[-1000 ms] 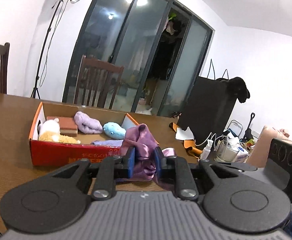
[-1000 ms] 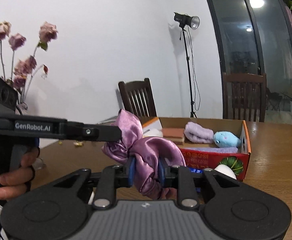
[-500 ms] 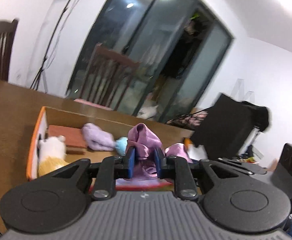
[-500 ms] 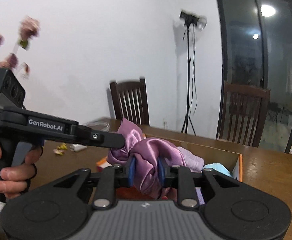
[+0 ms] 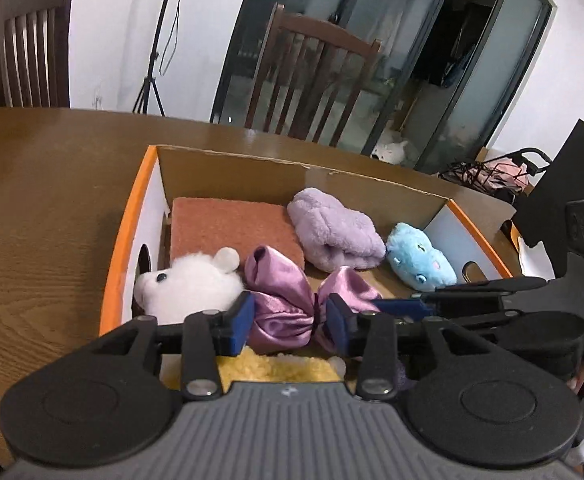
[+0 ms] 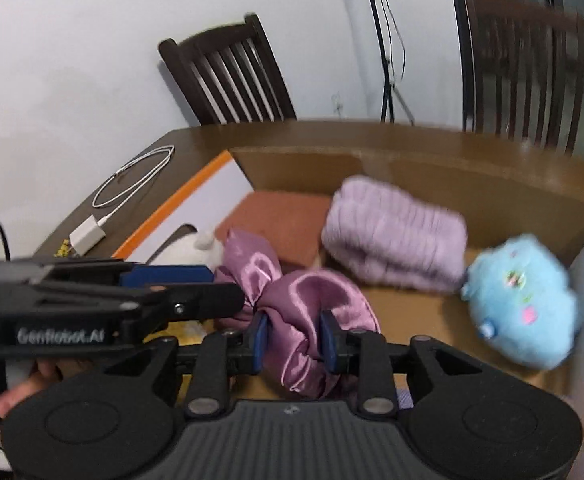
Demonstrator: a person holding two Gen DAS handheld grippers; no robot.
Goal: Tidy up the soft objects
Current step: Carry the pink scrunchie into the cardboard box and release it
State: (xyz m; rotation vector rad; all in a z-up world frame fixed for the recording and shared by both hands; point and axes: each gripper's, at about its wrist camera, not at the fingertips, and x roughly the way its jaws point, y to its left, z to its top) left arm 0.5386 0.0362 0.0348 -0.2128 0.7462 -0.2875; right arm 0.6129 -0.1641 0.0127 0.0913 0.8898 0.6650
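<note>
Satin, a shiny purple bow-shaped scrunchie (image 5: 287,312), hangs inside the orange-rimmed cardboard box (image 5: 123,240) on the brown wooden bench (image 5: 43,208), beside a white plush toy (image 5: 187,284). The left gripper (image 5: 287,320) has just been opening, its blue pads now apart from the bow between them. The right gripper (image 6: 294,340), also just widening slightly, has its pads touching the fabric's other end.
</note>
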